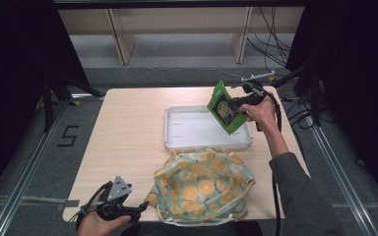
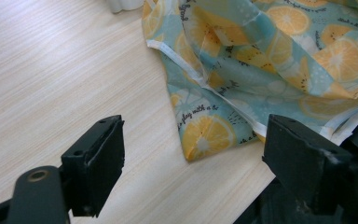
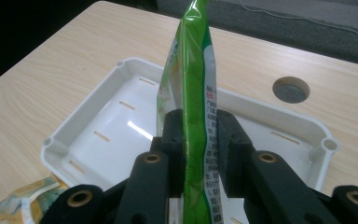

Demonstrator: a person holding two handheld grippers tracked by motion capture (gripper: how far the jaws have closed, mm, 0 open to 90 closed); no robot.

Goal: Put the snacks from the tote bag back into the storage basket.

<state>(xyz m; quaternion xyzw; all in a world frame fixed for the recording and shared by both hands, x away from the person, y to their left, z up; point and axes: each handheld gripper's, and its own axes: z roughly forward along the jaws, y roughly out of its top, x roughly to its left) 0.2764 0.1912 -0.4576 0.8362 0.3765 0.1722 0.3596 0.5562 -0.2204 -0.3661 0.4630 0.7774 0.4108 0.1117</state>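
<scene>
A pale wood table stands on grey floor; the right gripper clamps a green packet, and the left gripper gapes wide.

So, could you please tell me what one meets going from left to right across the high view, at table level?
Left gripper → orange-print cloth bag → green snack packet → right gripper. I left out the white tray, since it spans above the bag and under the packet.
</scene>
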